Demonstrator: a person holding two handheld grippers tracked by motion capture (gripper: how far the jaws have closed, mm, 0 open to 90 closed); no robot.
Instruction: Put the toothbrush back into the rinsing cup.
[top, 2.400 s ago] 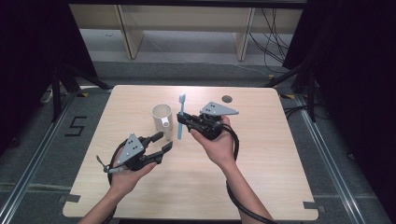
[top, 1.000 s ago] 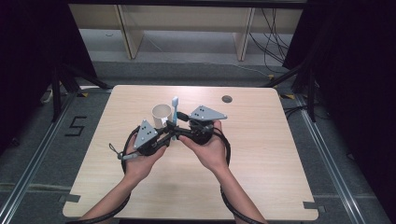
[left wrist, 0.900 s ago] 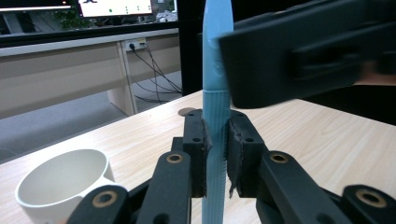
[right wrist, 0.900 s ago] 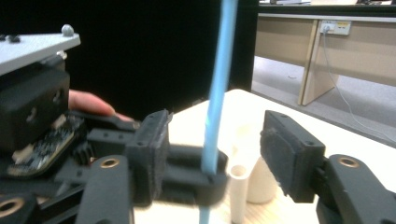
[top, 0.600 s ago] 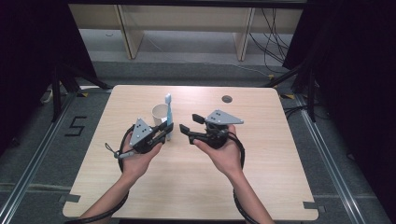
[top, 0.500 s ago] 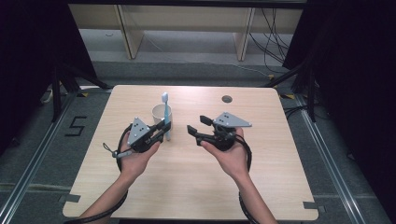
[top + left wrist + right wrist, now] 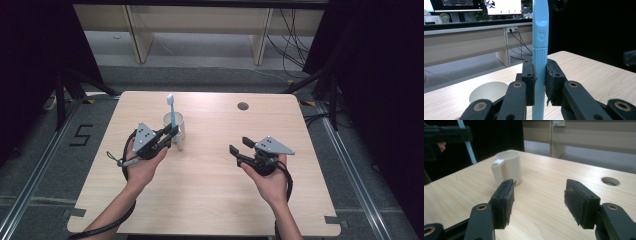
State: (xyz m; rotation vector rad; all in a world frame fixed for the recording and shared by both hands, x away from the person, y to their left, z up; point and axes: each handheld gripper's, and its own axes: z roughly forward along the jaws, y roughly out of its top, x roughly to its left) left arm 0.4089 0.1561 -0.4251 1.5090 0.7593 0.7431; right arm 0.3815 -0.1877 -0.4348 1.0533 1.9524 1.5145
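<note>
Left gripper (image 7: 172,134) is clamped on the light blue toothbrush (image 7: 171,111); the left gripper view shows both pads pressed flat against the ribbed part of the handle (image 7: 539,75), brush standing upright between the jaws. In the high view the brush head points up and away from the person, and the shaft crosses in front of the white cup (image 7: 176,128). Gripper tips sit just beside the cup, on its near side. Whether the lower end of the brush is inside the cup or just in front of it can't be told from these views. In the left gripper view the cup mouth (image 7: 488,91) appears low and left of the jaws.

Right gripper (image 7: 239,149) is held over the right half of the wooden table (image 7: 210,185), well apart from the cup and brush. Its jaws are spread wide with nothing between them; bare tabletop shows in the gap. It points toward the cup (image 7: 507,168). The round hole in the table (image 7: 243,106) lies beyond it, near the far edge.
</note>
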